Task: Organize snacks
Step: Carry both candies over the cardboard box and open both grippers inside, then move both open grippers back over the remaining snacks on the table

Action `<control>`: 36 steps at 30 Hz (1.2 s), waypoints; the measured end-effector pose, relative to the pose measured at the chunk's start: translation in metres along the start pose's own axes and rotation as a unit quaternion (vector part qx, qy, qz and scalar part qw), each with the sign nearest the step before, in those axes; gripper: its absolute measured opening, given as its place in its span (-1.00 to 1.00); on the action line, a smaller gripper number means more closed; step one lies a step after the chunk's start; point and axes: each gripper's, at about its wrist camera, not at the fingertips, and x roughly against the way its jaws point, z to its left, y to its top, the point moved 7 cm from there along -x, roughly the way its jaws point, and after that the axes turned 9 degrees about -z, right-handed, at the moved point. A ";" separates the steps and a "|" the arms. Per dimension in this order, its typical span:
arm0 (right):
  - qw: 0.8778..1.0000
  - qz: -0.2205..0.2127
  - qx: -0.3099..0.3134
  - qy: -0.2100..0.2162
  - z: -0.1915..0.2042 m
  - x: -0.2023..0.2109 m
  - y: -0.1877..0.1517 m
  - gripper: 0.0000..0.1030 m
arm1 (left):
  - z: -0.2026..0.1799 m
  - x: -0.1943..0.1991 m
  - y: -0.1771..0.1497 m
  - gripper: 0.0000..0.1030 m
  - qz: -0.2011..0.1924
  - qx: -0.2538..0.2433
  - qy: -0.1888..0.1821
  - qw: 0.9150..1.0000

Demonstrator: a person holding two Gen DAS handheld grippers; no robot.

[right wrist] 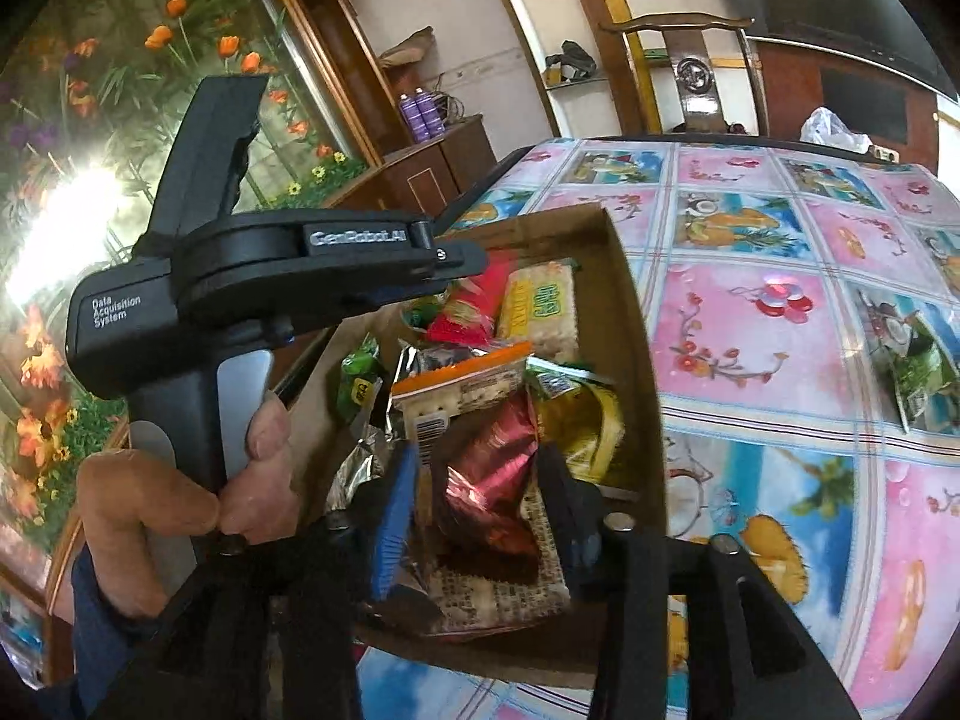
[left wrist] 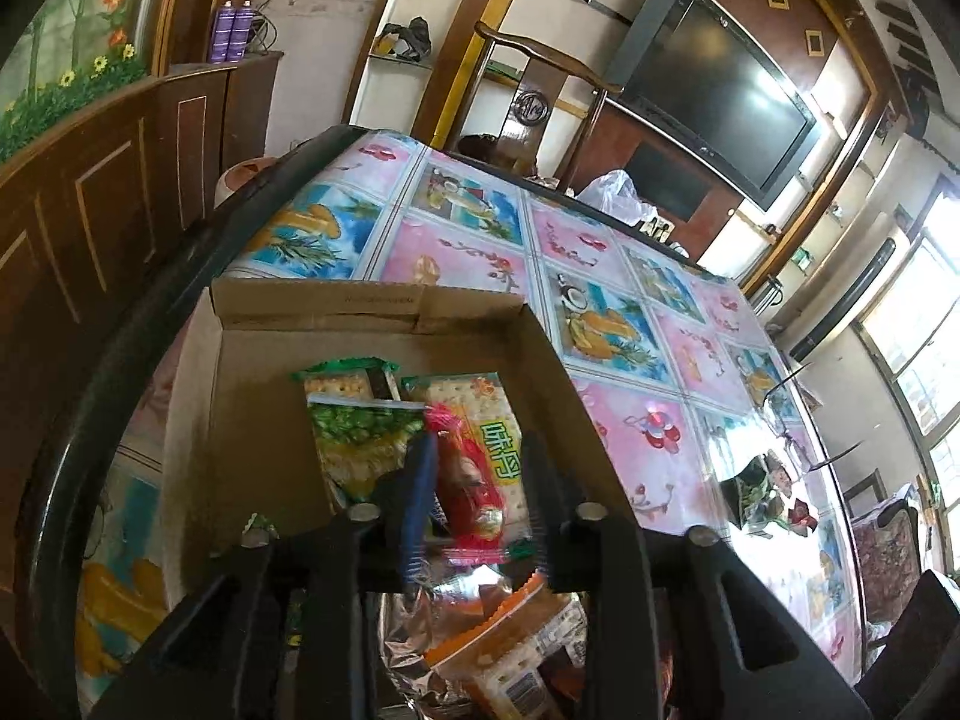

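Snacks (right wrist: 480, 360) in crinkly foil and clear plastic wrappers lie heaped inside the shallow cardboard box (right wrist: 630, 312), likely so its low walls keep the slippery packets together. Your left tongs (left wrist: 474, 480) hang over the box with their jaws parted around a red cracker packet (left wrist: 474, 492), the pads not visibly pressing it, and your right tongs (right wrist: 480, 504) stand open around a glossy maroon foil pouch (right wrist: 492, 480) at the box's near end. One green packet (right wrist: 924, 372) lies outside the box on the slick patterned table (right wrist: 750, 228), well apart from it.
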 end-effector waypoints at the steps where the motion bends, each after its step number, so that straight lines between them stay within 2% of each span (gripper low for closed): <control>1: 1.000 -0.002 0.000 0.004 0.000 0.003 0.001 -0.03 | 0.000 0.001 0.000 -0.33 -0.002 0.001 -0.002 1.000; 4: 1.000 -0.018 0.010 -0.001 0.000 0.017 0.006 0.00 | -0.005 0.005 0.002 -0.31 -0.008 -0.002 -0.011 1.000; 8: 0.998 -0.050 0.026 -0.011 -0.005 0.044 0.011 0.04 | -0.012 0.011 0.004 -0.16 -0.021 -0.010 -0.021 1.000; 11: 0.995 -0.081 0.030 -0.042 -0.026 0.070 0.013 0.17 | -0.017 0.015 0.006 -0.16 -0.028 -0.013 -0.031 0.999; 15: 0.993 -0.097 0.001 -0.073 -0.068 0.102 0.007 0.19 | -0.031 0.021 0.006 -0.16 -0.037 -0.025 -0.054 0.998; 19: 0.986 -0.108 -0.040 -0.123 -0.125 0.139 -0.004 0.18 | -0.065 0.027 -0.005 -0.16 -0.030 -0.064 -0.100 0.993; 22: 0.979 -0.116 -0.070 -0.151 -0.163 0.170 -0.014 0.18 | -0.103 0.035 -0.022 -0.06 -0.015 -0.099 -0.125 0.987; 24: 0.973 -0.119 -0.082 -0.180 -0.184 0.186 -0.020 0.18 | -0.136 0.041 -0.036 0.06 -0.010 -0.138 -0.132 0.982; 25: 0.970 -0.122 -0.090 -0.188 -0.195 0.194 -0.024 0.18 | -0.149 0.041 -0.043 0.21 -0.003 -0.153 -0.129 0.980; 30: 0.960 -0.132 -0.138 -0.206 -0.231 0.219 -0.037 0.18 | -0.213 0.008 -0.076 0.24 0.054 -0.192 -0.105 0.974; 36: 0.951 -0.146 -0.210 -0.173 -0.254 0.229 -0.045 0.18 | -0.256 -0.060 -0.088 0.24 0.100 -0.224 -0.085 0.966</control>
